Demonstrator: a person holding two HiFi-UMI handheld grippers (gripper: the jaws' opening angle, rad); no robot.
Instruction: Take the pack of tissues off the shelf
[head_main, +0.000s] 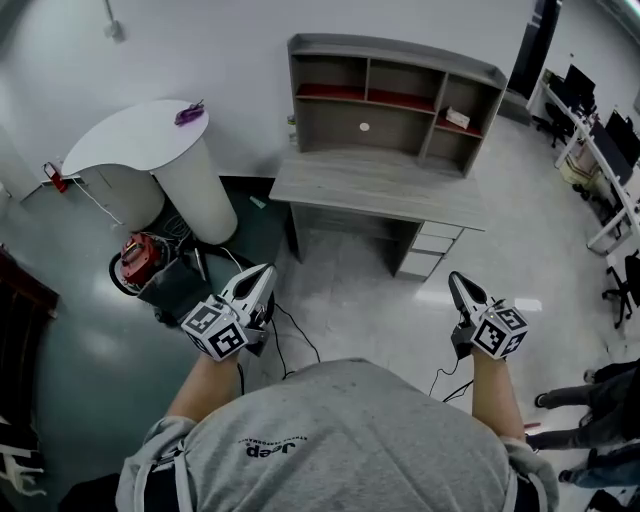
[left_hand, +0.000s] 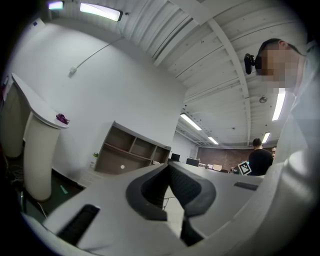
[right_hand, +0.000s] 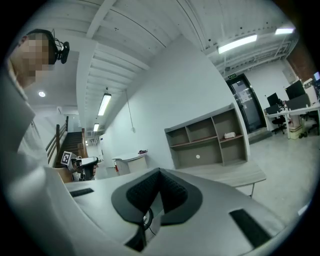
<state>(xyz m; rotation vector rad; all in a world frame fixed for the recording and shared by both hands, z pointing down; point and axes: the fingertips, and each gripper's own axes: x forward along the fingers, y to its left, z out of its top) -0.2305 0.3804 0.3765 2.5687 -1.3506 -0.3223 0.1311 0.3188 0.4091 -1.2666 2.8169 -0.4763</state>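
Note:
The pack of tissues (head_main: 457, 118) is a small white pack on the middle board of the right compartment of a grey shelf unit (head_main: 395, 98), which stands on a grey desk (head_main: 380, 188). It also shows in the right gripper view (right_hand: 229, 135). Both grippers are held low in front of the person, well short of the desk. My left gripper (head_main: 263, 274) is shut and holds nothing, its tips meeting (left_hand: 167, 165). My right gripper (head_main: 455, 281) is likewise shut and holds nothing (right_hand: 160, 171).
A white curved counter (head_main: 150, 140) with a purple object (head_main: 190, 113) stands at the left. A red device (head_main: 140, 257) and cables lie on the dark floor below it. Desk drawers (head_main: 430, 250) hang under the desk's right. Office desks and chairs (head_main: 600, 140) and a person's legs (head_main: 585, 415) are at the right.

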